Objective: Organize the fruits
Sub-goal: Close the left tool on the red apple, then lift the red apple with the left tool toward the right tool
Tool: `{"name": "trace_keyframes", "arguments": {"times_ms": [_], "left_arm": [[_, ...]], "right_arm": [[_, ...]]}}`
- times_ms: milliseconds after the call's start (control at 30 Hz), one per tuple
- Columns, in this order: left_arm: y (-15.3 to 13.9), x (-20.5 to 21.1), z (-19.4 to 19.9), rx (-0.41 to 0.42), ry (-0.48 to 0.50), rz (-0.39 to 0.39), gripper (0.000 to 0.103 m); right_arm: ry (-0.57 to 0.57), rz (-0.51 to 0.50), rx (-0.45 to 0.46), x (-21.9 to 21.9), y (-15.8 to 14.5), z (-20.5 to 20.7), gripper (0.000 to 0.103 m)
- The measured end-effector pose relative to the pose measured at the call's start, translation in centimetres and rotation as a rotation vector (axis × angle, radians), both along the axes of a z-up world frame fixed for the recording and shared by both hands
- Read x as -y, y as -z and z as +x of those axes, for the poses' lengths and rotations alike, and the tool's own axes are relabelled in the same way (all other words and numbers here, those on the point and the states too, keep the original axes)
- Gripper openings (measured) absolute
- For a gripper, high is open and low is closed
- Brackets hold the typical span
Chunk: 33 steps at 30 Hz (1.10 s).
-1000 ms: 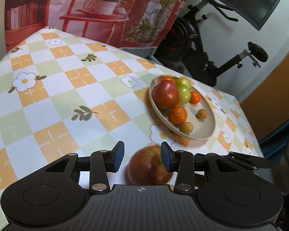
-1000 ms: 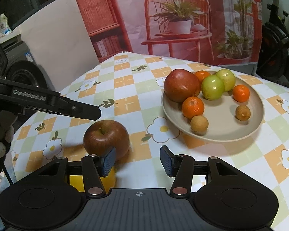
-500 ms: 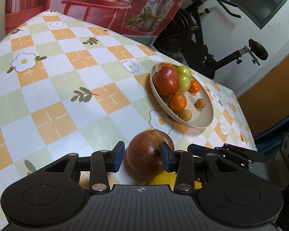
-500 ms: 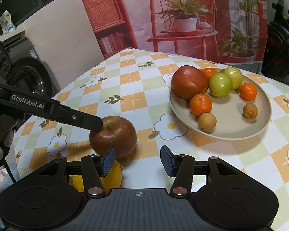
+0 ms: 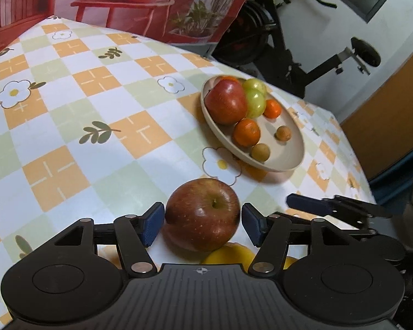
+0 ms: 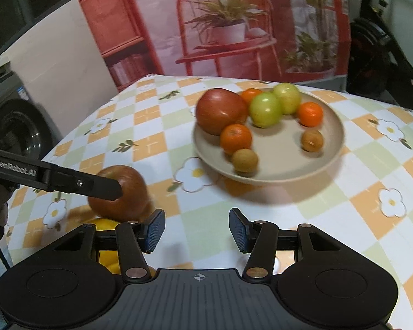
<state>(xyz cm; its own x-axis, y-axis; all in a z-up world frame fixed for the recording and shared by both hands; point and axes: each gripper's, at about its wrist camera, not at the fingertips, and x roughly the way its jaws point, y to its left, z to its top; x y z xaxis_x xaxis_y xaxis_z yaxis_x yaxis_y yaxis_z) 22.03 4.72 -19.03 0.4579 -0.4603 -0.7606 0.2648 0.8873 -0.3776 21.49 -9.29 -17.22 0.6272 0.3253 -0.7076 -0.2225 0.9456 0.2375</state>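
Observation:
A red apple (image 5: 202, 214) sits on the checked tablecloth between the fingers of my left gripper (image 5: 202, 227), which is open around it with small gaps at each pad. It also shows in the right wrist view (image 6: 124, 196), with a left finger (image 6: 96, 185) across it. A yellow fruit (image 5: 231, 254) lies just behind the apple, partly hidden; it shows in the right wrist view too (image 6: 107, 227). A beige plate (image 5: 289, 148) holds a big red apple (image 5: 227, 104), two green fruits, several oranges and small brown fruits. My right gripper (image 6: 197, 229) is open and empty.
The table (image 5: 68, 126) drops off at its far and right edges. An exercise bike (image 5: 289, 41) stands behind it. A red-printed backdrop (image 6: 234, 27) hangs at the back. A dark appliance (image 6: 11, 115) stands left of the table.
My left gripper has moved forward so the apple now lies between its fingers, and the jaws have opened wider. My right gripper has shifted right, toward the plate.

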Motion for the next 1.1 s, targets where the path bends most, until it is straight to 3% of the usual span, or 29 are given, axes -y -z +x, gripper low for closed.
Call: {"name": "trace_keyframes", "arguments": {"times_ms": [300, 700, 1000, 1100], "left_arm": [[0.3, 0.8, 0.4, 0.01, 0.017, 0.013, 0.066], [0.8, 3.0, 2.7, 0.03, 0.015, -0.035, 0.065], [1.2, 3.7, 4.2, -0.031, 0.026, -0.091, 0.066], [1.1, 3.1, 4.0, -0.031, 0.026, -0.071, 0.066]], "right_arm": [[0.013, 0.01, -0.003, 0.5, 0.5, -0.2, 0.048], [0.007, -0.008, -0.001, 0.3, 0.7, 0.0, 0.048], [-0.057, -0.036, 0.017, -0.9, 1.0, 1.2, 0.05], [-0.083, -0.043, 0.03, -1.5, 1.1, 1.6, 0.052]]}}
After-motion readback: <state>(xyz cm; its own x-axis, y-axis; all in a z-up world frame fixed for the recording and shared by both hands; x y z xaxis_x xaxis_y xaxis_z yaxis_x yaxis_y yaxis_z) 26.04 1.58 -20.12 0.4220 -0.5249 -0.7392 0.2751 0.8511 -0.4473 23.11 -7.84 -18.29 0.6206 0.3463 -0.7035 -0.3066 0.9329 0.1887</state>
